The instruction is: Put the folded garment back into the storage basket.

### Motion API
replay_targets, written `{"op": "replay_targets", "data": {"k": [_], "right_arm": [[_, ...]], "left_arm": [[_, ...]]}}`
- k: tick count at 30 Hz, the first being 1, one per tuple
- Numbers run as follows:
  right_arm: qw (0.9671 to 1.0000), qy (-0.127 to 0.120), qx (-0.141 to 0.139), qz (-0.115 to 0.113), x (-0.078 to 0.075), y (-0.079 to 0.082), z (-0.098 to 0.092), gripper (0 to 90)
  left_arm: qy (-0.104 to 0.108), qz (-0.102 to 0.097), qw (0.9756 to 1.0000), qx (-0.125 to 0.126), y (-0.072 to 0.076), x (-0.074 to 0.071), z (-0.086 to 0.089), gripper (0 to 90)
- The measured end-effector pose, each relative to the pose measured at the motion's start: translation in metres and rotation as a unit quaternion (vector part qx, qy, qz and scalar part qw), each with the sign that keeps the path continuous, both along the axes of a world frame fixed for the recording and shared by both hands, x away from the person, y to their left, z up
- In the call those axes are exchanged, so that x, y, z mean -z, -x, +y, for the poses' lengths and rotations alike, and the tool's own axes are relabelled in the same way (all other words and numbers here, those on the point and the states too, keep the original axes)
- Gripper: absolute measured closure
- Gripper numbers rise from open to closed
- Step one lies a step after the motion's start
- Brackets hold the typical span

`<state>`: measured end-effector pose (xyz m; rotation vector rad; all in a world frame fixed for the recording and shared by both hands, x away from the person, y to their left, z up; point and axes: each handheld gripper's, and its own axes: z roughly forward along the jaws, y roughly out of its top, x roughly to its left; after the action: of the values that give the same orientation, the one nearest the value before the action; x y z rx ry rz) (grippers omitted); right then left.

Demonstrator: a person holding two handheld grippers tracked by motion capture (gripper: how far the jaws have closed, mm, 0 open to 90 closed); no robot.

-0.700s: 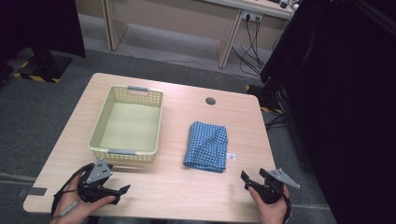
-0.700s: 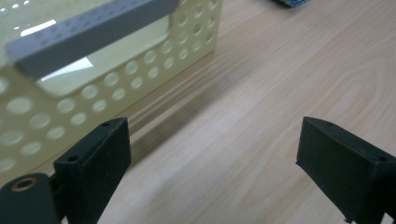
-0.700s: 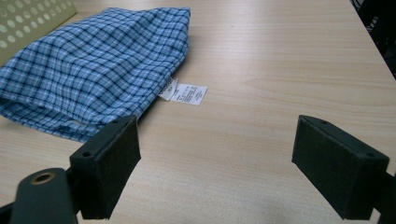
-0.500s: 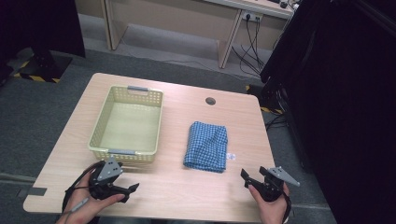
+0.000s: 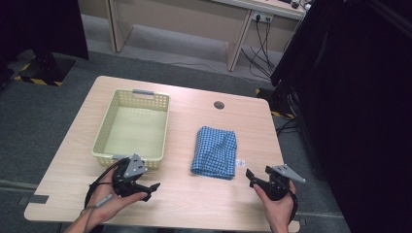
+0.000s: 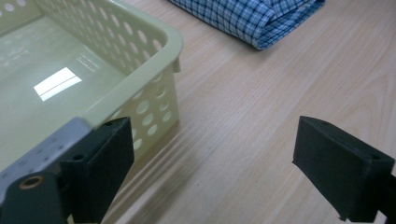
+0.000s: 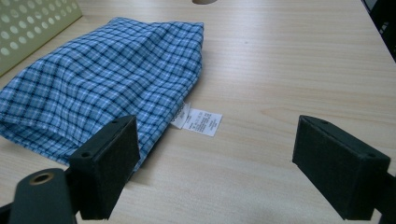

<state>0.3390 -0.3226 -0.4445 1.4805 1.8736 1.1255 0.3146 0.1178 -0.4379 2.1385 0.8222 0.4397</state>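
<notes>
A rectangular light wooden table is seen from above, with a pale yellow perforated plastic basket set on its left half, nearer the left edge than the right. The basket's inside is seen bare in the left gripper view. A folded blue and white checked cloth is laid right of the table's middle, well apart from the basket, and a small white label is seen at its right side, flat on the wood. A round dark grommet hole is found near the far edge.

The left gripper is held by a hand close to the near edge, just beside the basket's near right corner; its black jaws are spread wide with only bare wood between them. The right gripper is held near the near right corner, just beside the cloth's near right corner, with its jaws likewise spread wide and nothing pinched.
</notes>
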Motion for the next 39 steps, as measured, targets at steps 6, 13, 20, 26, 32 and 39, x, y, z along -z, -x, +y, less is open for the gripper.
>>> {"op": "replay_targets", "data": {"k": [6,13,20,26,32,39], "right_arm": [[1.0000,0.004,-0.002,0.000,-0.003,-0.007,0.002,15.4],[1.0000,0.006,-0.002,0.005,-0.004,-0.013,0.004,15.3],[0.9999,0.008,-0.003,0.007,-0.005,-0.021,0.006,15.2],[0.9999,0.011,-0.003,0.009,-0.009,-0.029,0.006,15.2],[0.9999,0.011,-0.003,0.011,-0.011,-0.037,0.007,15.2],[0.9998,0.012,-0.006,0.016,-0.014,-0.046,0.012,15.2]], "left_arm": [[0.001,0.002,0.9998,0.019,-0.001,0.000,-0.017,11.6],[0.001,0.007,0.9993,0.036,-0.005,0.001,-0.034,11.7],[-0.001,0.007,0.9989,0.047,-0.015,-0.001,-0.056,12.4],[-0.002,0.014,0.9986,0.050,-0.024,0.002,-0.074,13.0],[-0.004,0.017,0.9986,0.049,-0.031,0.006,-0.090,13.3],[-0.005,0.013,0.9991,0.040,-0.040,0.008,-0.105,13.8]]}}
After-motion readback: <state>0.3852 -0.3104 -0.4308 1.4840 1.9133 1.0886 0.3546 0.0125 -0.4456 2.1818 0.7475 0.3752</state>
